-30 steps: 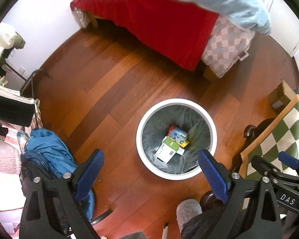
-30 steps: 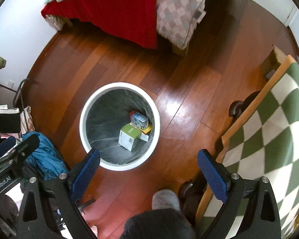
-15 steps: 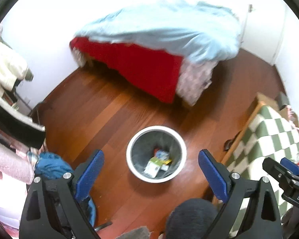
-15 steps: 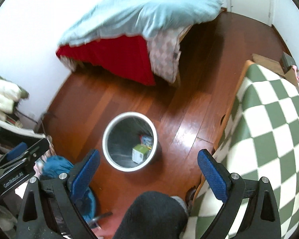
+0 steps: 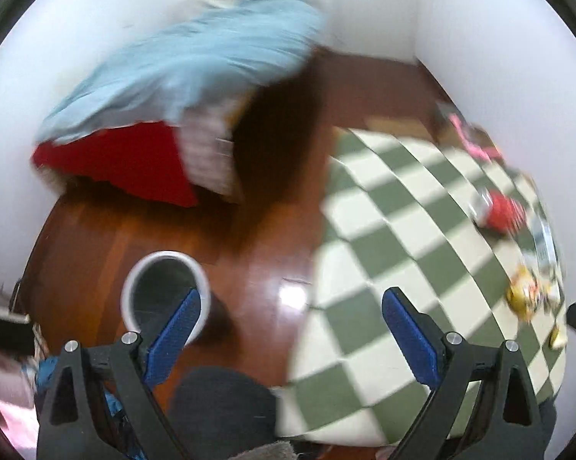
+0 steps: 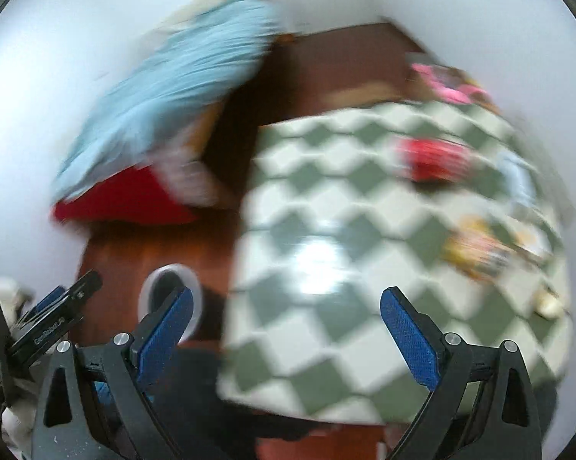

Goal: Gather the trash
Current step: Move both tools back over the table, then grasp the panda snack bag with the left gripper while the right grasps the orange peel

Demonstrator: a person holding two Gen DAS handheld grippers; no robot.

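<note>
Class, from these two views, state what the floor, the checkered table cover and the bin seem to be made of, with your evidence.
Floor: probably varnished wood, reddish-brown with a bright glare patch.
Checkered table cover: likely a wipeable coated cloth, since it reflects light in the right wrist view; blur leaves this open.
Bin: smooth white rim, possibly plastic; its dark interior is unclear.

Wooden floor (image 5: 257, 253) — bed (image 5: 165, 88), checkered table (image 5: 403, 253)

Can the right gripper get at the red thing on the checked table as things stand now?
Probably yes. The right gripper is open and holds nothing, and the checked table between it and the red thing looks bare. The picture is blurred, so small things may be missed.
</note>
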